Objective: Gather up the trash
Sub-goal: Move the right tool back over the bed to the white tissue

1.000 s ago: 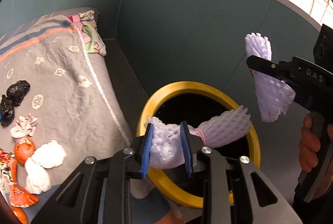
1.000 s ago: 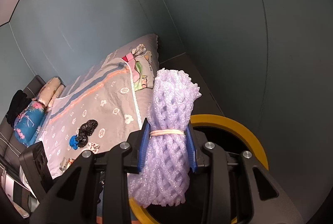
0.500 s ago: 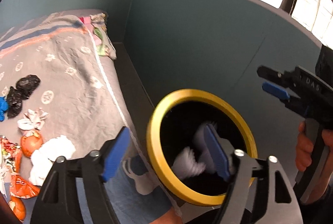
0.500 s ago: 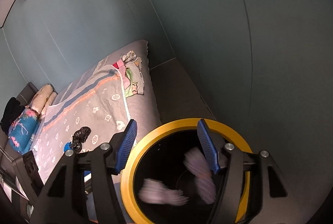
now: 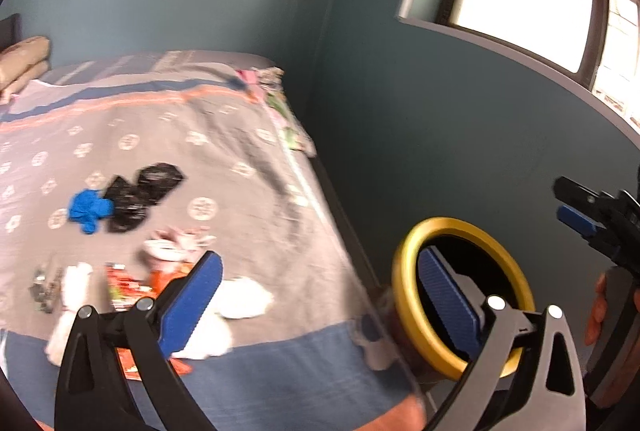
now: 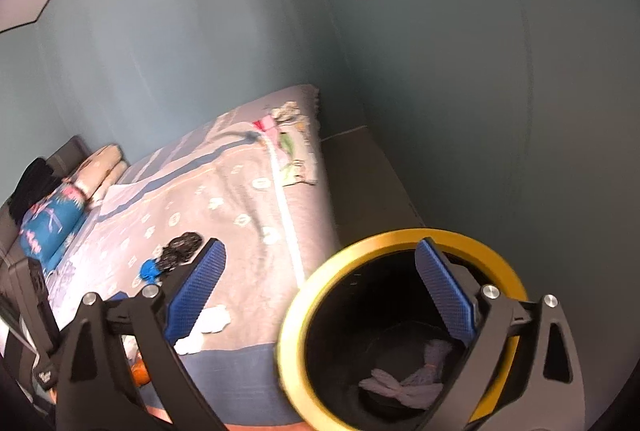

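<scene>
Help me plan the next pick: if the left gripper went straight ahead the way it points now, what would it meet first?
Probably the grey bedspread near the bed's right edge. The open left gripper aims between the white crumpled paper and the yellow-rimmed bin; depth is blurred.

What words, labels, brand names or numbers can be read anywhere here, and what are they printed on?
No text here can be read with certainty.
Red wrapper: printing on it, too blurred to read.
Left gripper: a small white mark on its body, seen in the right wrist view, too small to read.
Bedspread: round white motifs, not letters.
Yellow-rimmed bin: no label shows.
</scene>
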Available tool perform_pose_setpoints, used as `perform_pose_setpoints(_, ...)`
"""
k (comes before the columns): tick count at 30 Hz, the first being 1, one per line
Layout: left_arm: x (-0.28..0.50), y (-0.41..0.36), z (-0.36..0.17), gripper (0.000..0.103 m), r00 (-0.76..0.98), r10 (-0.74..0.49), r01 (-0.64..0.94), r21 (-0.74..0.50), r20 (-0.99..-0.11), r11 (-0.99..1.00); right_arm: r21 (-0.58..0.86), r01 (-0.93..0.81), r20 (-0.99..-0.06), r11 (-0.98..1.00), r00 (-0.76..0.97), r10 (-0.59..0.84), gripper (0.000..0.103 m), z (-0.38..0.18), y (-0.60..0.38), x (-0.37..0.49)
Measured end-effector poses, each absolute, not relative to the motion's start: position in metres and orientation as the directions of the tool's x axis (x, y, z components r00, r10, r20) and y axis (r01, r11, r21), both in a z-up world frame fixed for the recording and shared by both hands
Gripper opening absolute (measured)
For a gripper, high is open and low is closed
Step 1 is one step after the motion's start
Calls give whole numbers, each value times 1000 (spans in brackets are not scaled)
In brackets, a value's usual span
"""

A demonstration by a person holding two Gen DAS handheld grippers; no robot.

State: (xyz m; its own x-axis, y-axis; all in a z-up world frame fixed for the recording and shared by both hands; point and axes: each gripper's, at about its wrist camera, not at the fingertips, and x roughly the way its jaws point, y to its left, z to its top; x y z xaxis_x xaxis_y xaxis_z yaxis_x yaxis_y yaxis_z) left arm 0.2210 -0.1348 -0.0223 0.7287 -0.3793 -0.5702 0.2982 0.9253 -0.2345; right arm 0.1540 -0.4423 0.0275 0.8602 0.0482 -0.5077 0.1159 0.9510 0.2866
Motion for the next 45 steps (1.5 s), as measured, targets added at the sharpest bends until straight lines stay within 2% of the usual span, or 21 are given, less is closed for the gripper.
perform_pose_setpoints(11, 221, -34, -30, 95, 783, -220, 113, -215, -582, 970, 197, 2, -482, 980, 871, 95, 95, 35, -359, 163)
perform_pose_setpoints(20, 223, 29, -57, 95, 777, -97, -16, -173, -621, 985, 189, -87, -546, 978, 818, 178, 95, 22, -296, 188)
perform_pose_setpoints(29, 225, 73, -88, 95, 748, -29, -99, -155, -663, 983, 166, -146, -625, 975, 749, 219, 95, -15, -239, 214)
perform_pose_setpoints(45, 234, 111, -149, 95, 679, -18, -161, -173, -734, 972, 61, -227, -797, 972, 576, 184, 94, -116, -158, 260)
